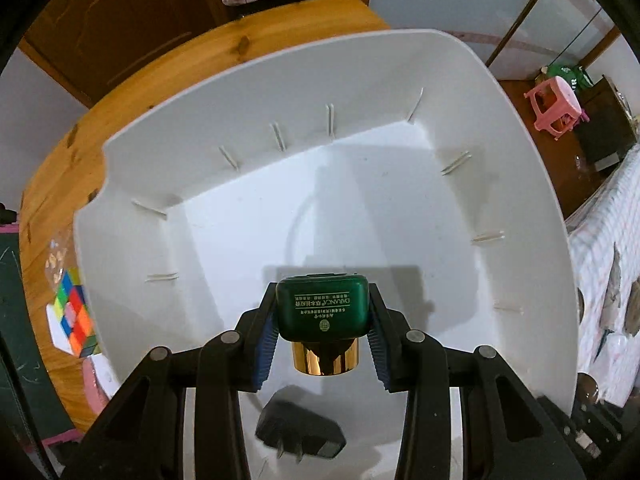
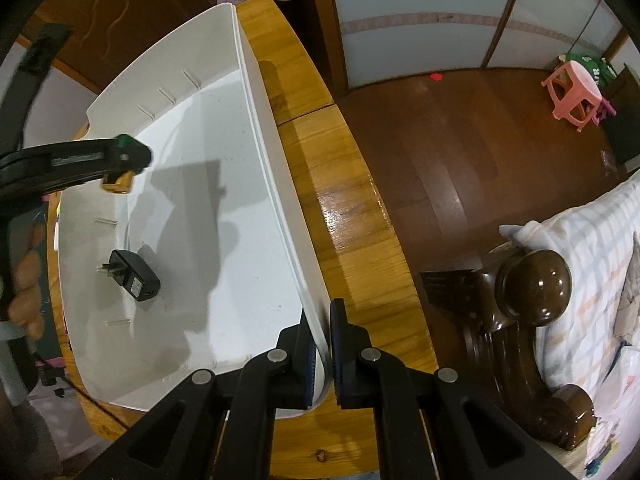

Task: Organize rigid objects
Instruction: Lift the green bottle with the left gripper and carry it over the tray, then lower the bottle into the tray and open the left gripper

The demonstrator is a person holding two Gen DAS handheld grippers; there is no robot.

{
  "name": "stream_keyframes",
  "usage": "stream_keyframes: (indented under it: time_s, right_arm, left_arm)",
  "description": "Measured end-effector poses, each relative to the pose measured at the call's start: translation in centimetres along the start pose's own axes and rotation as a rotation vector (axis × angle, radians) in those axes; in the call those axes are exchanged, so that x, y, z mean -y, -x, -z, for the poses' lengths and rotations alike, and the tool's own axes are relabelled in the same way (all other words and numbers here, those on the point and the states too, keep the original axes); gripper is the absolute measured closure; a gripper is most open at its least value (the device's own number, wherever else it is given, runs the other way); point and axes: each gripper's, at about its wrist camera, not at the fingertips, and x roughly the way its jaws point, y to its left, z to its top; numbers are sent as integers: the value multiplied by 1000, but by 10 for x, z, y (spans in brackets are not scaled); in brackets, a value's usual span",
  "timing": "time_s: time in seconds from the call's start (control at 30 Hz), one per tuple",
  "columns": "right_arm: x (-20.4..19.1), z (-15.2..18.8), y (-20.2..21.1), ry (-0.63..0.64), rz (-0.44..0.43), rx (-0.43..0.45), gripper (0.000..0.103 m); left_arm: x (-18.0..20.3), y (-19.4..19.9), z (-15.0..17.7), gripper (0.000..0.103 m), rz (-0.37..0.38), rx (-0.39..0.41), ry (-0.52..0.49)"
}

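My left gripper is shut on a dark green bottle with a gold cap and holds it above the inside of a large white bin. A black plug adapter lies on the bin floor below it. In the right wrist view my right gripper is shut on the bin's near right wall. The left gripper with the bottle's gold cap shows over the bin's left side, and the adapter lies on the floor.
The bin stands on a wooden table. A colourful puzzle cube sits on the table left of the bin. A pink stool stands on the floor at far right. A carved wooden bedpost and bedding are at right.
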Motion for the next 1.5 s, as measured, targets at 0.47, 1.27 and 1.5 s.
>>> stream_keyframes:
  time_s: [0.47,1.27,1.5]
  right_arm:
    - [0,-2,0,-2,-10,-8,97]
    - [-2,-4,0,30,5,-8,97]
    - [-5,-3,1,44,19,-4,97]
  left_arm:
    - [15,-24,4,58,-39,-41,-20]
    - [-11,118,66,16,-32,149,-96]
    - [-44,154,91,16,-45,225,-30]
